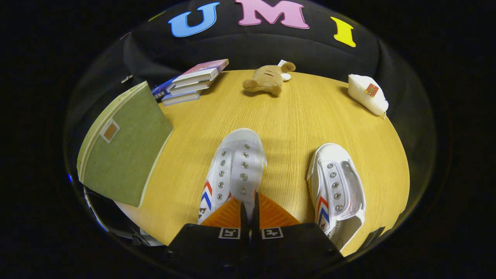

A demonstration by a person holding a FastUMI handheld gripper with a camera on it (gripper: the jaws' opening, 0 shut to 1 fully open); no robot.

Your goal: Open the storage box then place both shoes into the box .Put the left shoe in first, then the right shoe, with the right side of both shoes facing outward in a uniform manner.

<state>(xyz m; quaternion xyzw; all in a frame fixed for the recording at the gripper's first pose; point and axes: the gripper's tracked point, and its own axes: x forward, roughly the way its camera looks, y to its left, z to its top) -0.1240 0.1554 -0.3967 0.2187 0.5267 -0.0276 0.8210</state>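
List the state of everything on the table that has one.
Storage box: closed, lying flat.
Left-hand shoe: upright, unlaced, tongue pinched.
Right-hand shoe: upright, unlaced, free.
Claw: shut on the left-hand shoe's tongue.
Books: stacked, closed.
Plush toy: lying down.

The plush toy point(268, 79) lies at the far edge of the wooden table point(294, 116) — a stack of books point(192, 81) to its left, a white pouch point(367, 94) off to its right.

Two white shoes point(236, 166) point(337, 186) lie beside the closed green box point(124, 155).
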